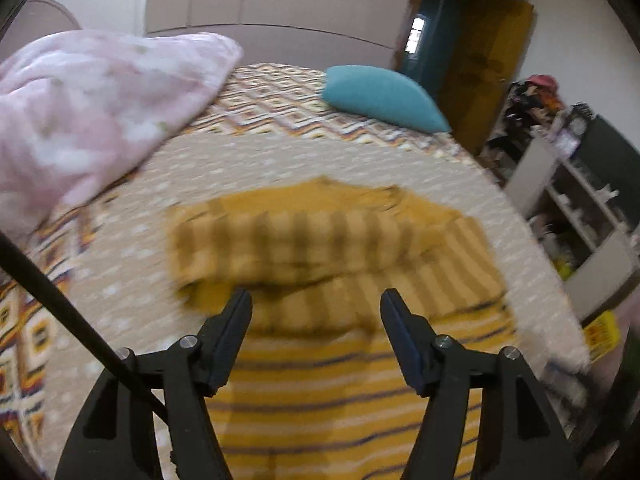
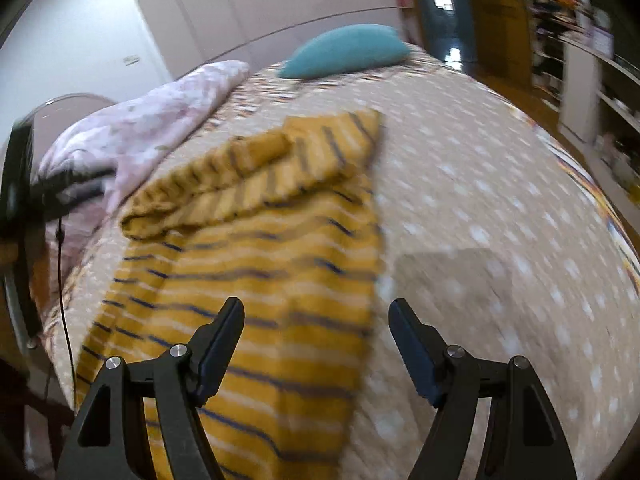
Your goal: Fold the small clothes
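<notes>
Bedroom light falls on a bed covered with a beige dotted bedspread (image 2: 480, 184), and both views are blurred, so fine detail is weak. From the left gripper (image 1: 316, 300), the fingers stand wide apart and hold nothing; they hover just above the yellow striped garment (image 1: 320, 392), near the place where its far part is folded back over the body. The right gripper (image 2: 316, 312) is also spread wide and empty, above the near right part of the same garment (image 2: 260, 280), close to its right edge. The garment lies flat on the bedspread, with its far end, probably the sleeves and the collar side, turned over into a thick band across the top. I judge that one fold is made and the next one is not yet begun; the next move calls for both grippers to go down to the near hem, or to the side edges, to pinch only the cloth of the garment and not the bedspread under it. Farther out are a pink flowered blanket (image 1: 80, 108) on the left side and a teal pillow (image 1: 384, 96) at the far end. The near hem is cut off by the lower border in both views, and I cannot tell how many layers the folded band has.
</notes>
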Motion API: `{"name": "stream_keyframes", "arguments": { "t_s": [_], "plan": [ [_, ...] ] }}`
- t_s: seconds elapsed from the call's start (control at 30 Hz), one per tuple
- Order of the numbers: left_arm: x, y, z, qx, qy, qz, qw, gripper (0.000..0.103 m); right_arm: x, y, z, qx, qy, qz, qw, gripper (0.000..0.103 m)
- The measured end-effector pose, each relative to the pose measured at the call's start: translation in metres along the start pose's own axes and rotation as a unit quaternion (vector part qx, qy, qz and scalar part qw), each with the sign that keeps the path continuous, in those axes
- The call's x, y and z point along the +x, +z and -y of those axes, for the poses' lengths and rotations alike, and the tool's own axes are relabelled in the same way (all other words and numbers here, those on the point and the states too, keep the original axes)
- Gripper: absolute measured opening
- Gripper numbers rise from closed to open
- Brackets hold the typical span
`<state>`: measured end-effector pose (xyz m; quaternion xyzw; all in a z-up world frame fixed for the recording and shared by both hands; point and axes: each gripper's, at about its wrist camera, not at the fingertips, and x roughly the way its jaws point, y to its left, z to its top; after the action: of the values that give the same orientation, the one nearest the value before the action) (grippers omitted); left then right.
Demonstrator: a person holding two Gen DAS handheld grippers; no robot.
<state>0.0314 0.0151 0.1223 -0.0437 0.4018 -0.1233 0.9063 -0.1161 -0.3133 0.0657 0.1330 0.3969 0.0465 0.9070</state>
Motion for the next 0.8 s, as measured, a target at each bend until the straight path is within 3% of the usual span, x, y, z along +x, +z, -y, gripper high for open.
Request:
{"name": "stream_keyframes", "arguments": {
  "t_s": [0.1,0.3,0.5,0.53,0.57,0.6,0.73,0.8],
  "plan": [
    [-0.018,-0.027,-0.023,-0.030,-0.004,0.002,0.9995,0.065,0.024,0.039,-0.012,-0.018,0.026,0.002,1.000,0.079],
    [-0.042,-0.078,-0.050,-0.105,-0.036,0.004,0.9938,0.066,0.108,0.116,-0.039,-0.047,0.016,-0.012,0.999,0.079],
    [-0.042,-0.110,-0.063,-0.155,-0.050,-0.008,0.9866,0.066,0.188,0.153,-0.036,-0.026,-0.007,-0.062,0.998,0.077],
    [-0.043,-0.112,-0.064,-0.159,-0.052,-0.009,0.9859,0.066,0.194,0.156,-0.035,-0.021,0.002,-0.067,0.998,0.052],
    [-0.044,-0.115,-0.065,-0.161,-0.053,-0.010,0.9855,0.066,0.195,0.157,-0.035,-0.015,0.013,-0.075,0.997,0.013],
    [-0.044,-0.116,-0.066,-0.161,-0.052,-0.009,0.9855,0.066,0.196,0.159,-0.036,-0.008,0.026,-0.087,0.996,0.008],
    [-0.046,-0.120,-0.071,-0.169,-0.051,-0.008,0.9842,0.066,0.158,0.169,-0.060,-0.007,0.081,-0.082,0.993,0.007],
    [-0.049,-0.121,-0.072,-0.177,-0.059,-0.008,0.9824,0.066,0.121,0.181,-0.066,0.024,0.171,-0.067,0.983,0.007]
  ]
}}
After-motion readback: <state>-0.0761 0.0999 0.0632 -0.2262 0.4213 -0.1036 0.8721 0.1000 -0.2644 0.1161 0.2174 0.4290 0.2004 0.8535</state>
